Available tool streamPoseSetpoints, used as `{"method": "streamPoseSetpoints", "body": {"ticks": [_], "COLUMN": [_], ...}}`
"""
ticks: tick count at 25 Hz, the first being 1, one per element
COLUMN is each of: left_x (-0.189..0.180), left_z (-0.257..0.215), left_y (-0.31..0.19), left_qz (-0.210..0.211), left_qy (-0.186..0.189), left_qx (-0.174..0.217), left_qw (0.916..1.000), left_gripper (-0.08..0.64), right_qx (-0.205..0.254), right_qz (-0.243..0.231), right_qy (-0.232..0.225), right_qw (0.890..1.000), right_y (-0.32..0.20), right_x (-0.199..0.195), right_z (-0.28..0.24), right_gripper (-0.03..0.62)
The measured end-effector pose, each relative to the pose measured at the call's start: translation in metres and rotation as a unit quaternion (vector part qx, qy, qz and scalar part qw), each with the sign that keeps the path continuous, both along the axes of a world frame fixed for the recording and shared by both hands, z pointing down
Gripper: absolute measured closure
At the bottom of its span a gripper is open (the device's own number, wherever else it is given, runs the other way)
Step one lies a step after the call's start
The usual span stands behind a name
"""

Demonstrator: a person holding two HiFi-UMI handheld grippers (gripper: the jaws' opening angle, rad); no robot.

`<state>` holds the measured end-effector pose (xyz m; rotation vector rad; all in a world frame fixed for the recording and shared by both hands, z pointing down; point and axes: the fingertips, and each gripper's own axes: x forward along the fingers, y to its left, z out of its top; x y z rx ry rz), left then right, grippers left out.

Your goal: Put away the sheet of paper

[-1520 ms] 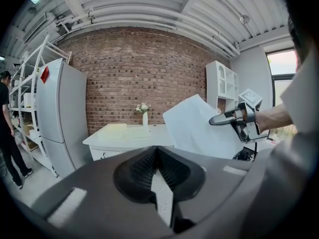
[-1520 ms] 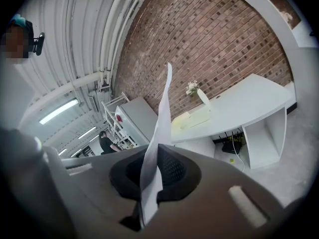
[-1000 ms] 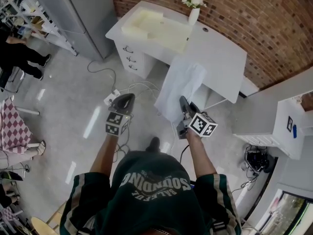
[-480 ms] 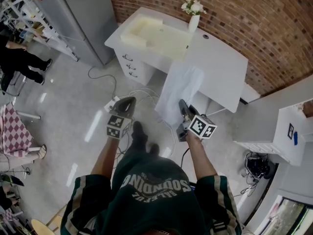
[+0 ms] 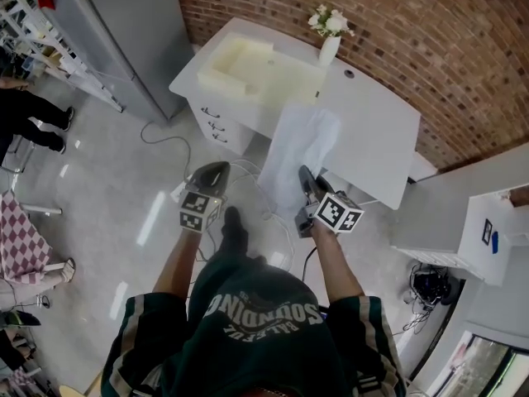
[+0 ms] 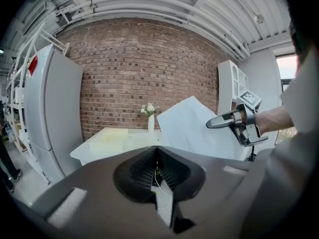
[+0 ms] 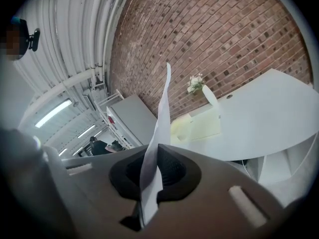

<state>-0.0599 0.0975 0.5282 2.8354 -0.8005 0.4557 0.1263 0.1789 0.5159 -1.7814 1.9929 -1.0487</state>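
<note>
The white sheet of paper [image 5: 302, 149] hangs upright in the air in front of the white desk [image 5: 376, 126]. My right gripper [image 5: 305, 175] is shut on its lower edge. In the right gripper view the paper [image 7: 160, 123] rises edge-on from between the closed jaws of the right gripper [image 7: 157, 148]. The left gripper view shows the sheet [image 6: 192, 126] broadside, with the right gripper [image 6: 219, 123] clamped on its right side. My left gripper [image 5: 213, 170] is held to the left of the paper, apart from it. Its jaws [image 6: 157, 149] are shut with nothing between them.
A pale yellow foam tray [image 5: 248, 60] and a vase of white flowers [image 5: 329, 41] stand on the desk against the brick wall. A tall grey cabinet [image 5: 124, 31] is at the left, a white shelf unit [image 5: 475, 213] at the right. Cables [image 5: 248, 170] lie on the floor.
The person has stepped toward the desk, so it sits lower in the head view. Both grippers moved forward with the body; the paper stays clamped in the right one.
</note>
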Motion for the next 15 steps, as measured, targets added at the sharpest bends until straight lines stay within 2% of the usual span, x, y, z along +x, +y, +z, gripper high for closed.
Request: {"method": "streamPoseSetpoints", "body": {"ticks": [15], "left_x": [0.031], "left_z": [-0.001], "left_y": [-0.142], "left_qz": [0.048], "left_qy": [0.012], "left_qx": [-0.011], "left_qw": [0.9987], "left_gripper": [0.549], "right_qx": [-0.006], "right_qz": [0.048], "right_qy": [0.001], "right_qw": [0.999], "right_y": [-0.125], "right_x": [0.023], "right_z": [-0.009], "right_gripper": [0.592]}}
